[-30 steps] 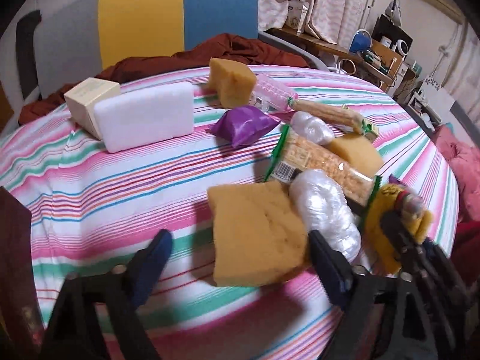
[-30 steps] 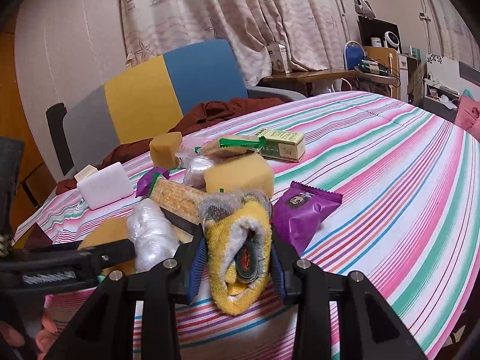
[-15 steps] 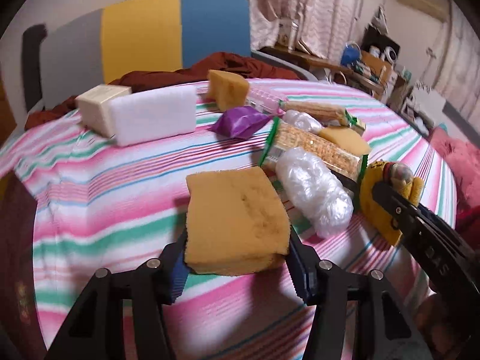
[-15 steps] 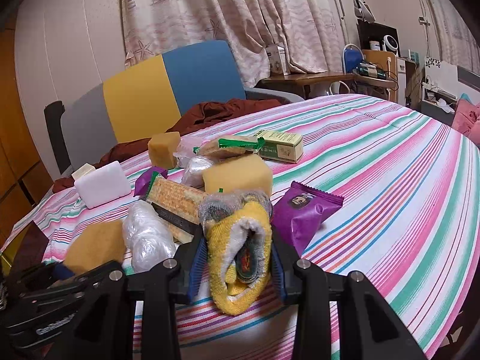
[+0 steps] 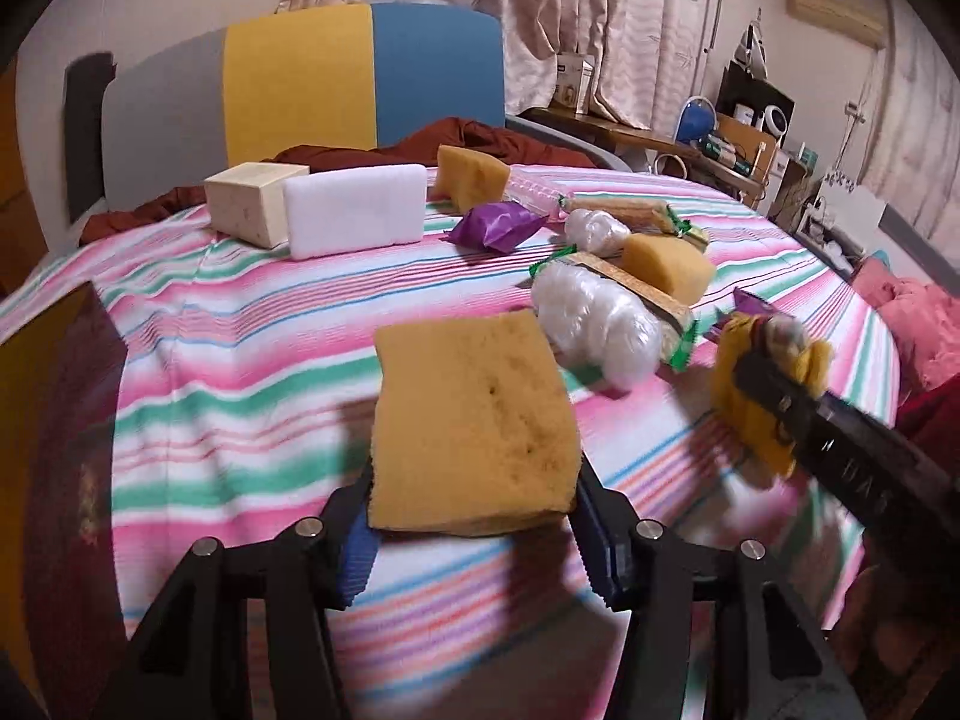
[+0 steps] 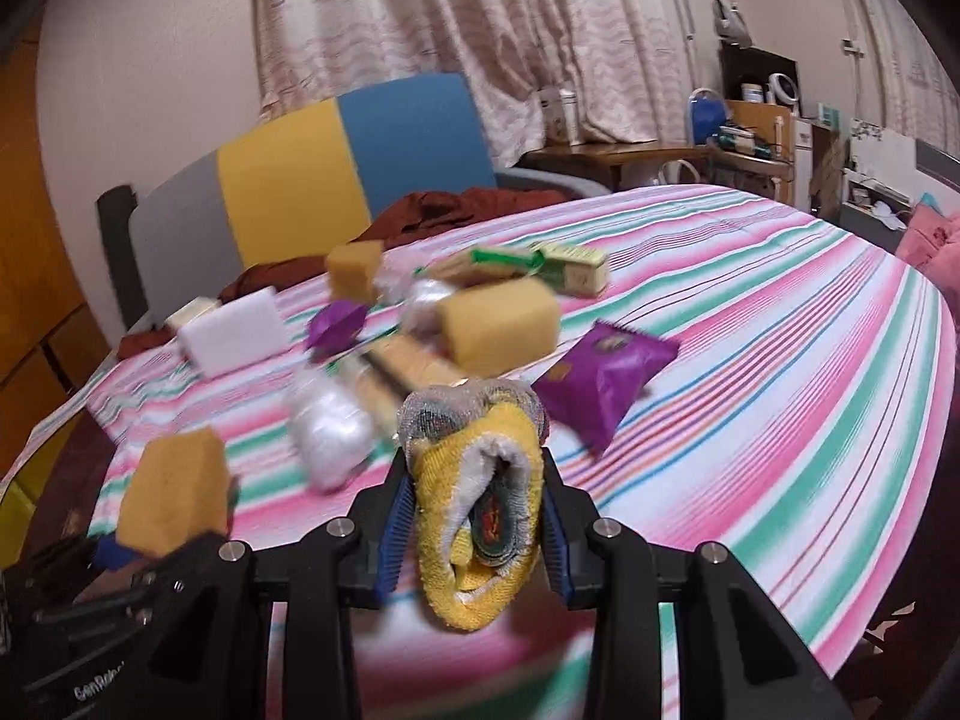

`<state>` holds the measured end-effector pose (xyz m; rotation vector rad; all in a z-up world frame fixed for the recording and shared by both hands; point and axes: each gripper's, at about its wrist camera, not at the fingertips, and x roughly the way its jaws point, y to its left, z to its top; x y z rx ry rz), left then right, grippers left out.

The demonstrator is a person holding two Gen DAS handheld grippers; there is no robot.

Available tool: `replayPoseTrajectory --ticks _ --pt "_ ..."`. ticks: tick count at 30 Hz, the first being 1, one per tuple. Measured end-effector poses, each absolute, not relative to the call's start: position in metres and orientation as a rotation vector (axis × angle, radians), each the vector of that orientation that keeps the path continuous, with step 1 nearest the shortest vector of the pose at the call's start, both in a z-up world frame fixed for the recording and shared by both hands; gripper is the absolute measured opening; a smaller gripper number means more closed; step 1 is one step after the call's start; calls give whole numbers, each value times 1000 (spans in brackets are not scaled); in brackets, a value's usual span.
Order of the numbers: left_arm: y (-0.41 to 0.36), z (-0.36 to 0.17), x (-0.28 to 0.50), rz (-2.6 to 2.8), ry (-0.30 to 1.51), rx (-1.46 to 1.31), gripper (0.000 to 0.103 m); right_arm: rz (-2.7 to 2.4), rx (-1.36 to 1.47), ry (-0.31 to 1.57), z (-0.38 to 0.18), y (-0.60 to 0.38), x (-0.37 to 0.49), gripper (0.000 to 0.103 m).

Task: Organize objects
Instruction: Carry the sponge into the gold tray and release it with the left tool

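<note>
Clamped between the blue pads of the left hand-held gripper: a thick tan rectangular sponge, long axis running toward 12 o'clock, lifted above the striped worktop. At 3 o'clock, close by, the right hand-held gripper, pinching a yellow rolled cloth bundle.

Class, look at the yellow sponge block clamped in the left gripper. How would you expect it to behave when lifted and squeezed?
The sponge block is probably light and soft: its pitted, porous surface suggests foam, and its sides seem to pinch in where the left gripper clamps it. It likely won't slip, since a rough surface should catch on ribbed fingers.
</note>
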<state>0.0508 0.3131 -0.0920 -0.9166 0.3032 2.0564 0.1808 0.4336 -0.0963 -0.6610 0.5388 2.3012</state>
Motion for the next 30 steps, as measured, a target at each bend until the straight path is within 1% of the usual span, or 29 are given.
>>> replayPoseTrajectory --ticks 5,10,14,20,23,26,30 --pt "276 -70 62 2042 185 -905 56 2377 -691 497 -87 410 179 37" --pt "237 -41 65 2069 81 -870 56 2443 -724 514 -78 392 168 37" --pt "202 -30 56 2135 18 -884 56 2530 -754 511 -70 371 158 37" --pt "148 -27 36 2262 -42 -921 57 2679 -762 456 -52 332 142 37" --pt "119 -30 23 2346 -37 -956 57 2750 -744 425 -40 312 137 37" --pt "86 -37 8 2441 -44 -1014 57 2814 -725 400 -29 295 133 37" --pt "44 -51 -14 2514 -114 -1144 57 2876 -728 395 -22 278 127 37"
